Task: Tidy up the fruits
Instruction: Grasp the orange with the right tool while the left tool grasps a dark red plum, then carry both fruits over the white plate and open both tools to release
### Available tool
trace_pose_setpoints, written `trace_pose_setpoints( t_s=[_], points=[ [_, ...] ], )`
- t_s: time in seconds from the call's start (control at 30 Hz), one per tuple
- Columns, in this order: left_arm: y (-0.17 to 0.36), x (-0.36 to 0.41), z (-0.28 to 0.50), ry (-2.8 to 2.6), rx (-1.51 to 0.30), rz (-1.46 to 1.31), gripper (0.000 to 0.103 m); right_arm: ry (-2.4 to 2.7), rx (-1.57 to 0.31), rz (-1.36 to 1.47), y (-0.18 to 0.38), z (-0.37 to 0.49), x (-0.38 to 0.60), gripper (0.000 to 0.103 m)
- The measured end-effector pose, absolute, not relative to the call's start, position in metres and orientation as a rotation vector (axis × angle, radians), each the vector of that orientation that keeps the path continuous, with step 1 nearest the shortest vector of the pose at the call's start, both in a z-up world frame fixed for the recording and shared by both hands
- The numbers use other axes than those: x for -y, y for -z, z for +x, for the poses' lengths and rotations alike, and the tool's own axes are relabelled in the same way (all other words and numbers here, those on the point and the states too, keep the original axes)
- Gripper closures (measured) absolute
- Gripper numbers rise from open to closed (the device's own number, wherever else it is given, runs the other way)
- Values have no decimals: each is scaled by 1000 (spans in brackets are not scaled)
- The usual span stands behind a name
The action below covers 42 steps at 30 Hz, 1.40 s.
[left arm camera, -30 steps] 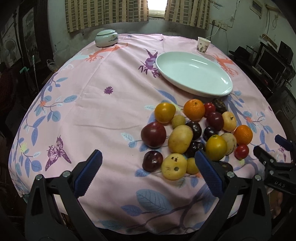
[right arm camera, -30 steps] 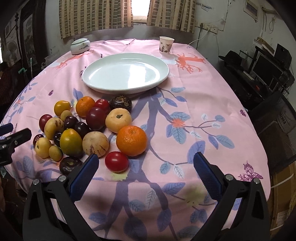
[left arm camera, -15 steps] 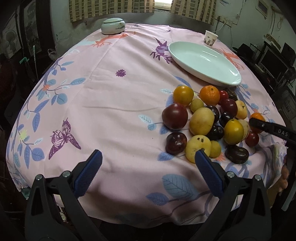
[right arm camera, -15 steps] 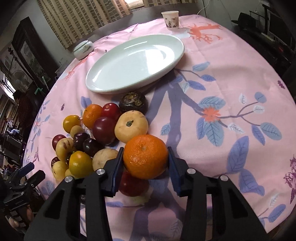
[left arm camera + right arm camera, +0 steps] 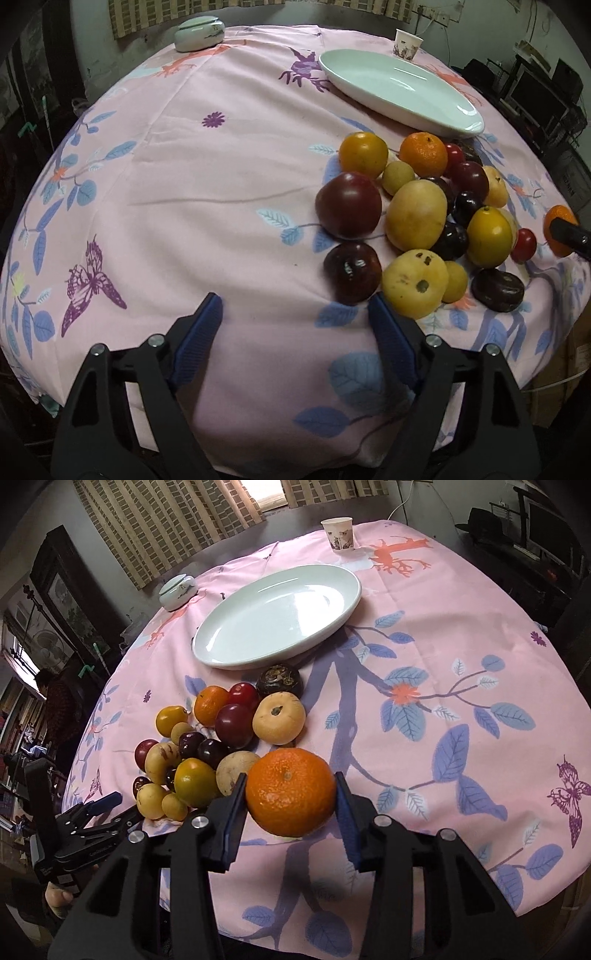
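A pile of fruits (image 5: 417,218) lies on the pink flowered tablecloth (image 5: 184,184), near the white oval plate (image 5: 461,123). My right gripper (image 5: 289,780) is shut on a large orange (image 5: 290,797) at the right end of the pile (image 5: 207,746); the plate (image 5: 221,661) lies beyond. In the left wrist view that orange (image 5: 556,219) shows at the far right behind a black finger (image 5: 570,236). My left gripper (image 5: 295,310) hovers over bare cloth with its jaws closing and nothing between them. A dark plum (image 5: 352,271) sits just past its right fingertip.
A paper cup (image 5: 340,535) and a lidded white bowl (image 5: 177,590) stand at the table's far side. The table edge drops off right below both grippers. A person (image 5: 55,705) stands in the background at left. Dark furniture lines the right wall.
The right gripper closed on the orange and rolled while holding it. The left gripper sank toward the near table edge, and its jaws narrowed.
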State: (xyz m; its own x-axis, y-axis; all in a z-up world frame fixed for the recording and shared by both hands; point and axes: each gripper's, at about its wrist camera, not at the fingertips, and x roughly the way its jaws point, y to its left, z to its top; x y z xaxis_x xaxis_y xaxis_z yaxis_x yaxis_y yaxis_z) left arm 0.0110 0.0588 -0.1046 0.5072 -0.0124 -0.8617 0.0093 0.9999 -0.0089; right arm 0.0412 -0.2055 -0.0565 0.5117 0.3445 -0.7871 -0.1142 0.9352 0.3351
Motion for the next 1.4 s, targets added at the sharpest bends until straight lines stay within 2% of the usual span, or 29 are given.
trace_pose_setpoints(
  t_s=[0.03,0.1,0.13,0.17,0.2,0.23,0.57,0.73,0.87,1.03,1.23,1.4],
  points=[
    [106,-53,13,8,-1023,17,21,-282,-997,252,55,40,205,58],
    [105,-49,16,20,-1001,6,30,-284,-993,248,54,38,203,58],
    [104,-47,17,33,-993,2,41,-283,-990,246,52,38,203,58],
    [102,-46,17,53,-986,-10,60,-282,-987,243,52,37,203,58],
    [99,-44,16,81,-982,-29,70,-281,-983,238,50,36,202,58],
    [98,-43,15,88,-983,-35,73,-282,-975,231,48,35,201,58],
    [55,-37,3,152,-889,-54,73,-320,-963,206,45,39,191,58],
    [29,-20,26,205,-874,-29,73,-366,-945,169,37,58,183,58],
    [5,-6,82,218,-861,-3,73,-390,-925,125,24,98,181,58],
    [-9,14,186,232,-882,23,73,-375,-894,52,12,185,177,58],
    [27,29,304,211,-1017,-17,72,-410,-1000,-10,45,297,159,58],
    [59,32,348,206,-1092,-67,72,-425,-1054,-24,64,341,150,58]
  ],
)
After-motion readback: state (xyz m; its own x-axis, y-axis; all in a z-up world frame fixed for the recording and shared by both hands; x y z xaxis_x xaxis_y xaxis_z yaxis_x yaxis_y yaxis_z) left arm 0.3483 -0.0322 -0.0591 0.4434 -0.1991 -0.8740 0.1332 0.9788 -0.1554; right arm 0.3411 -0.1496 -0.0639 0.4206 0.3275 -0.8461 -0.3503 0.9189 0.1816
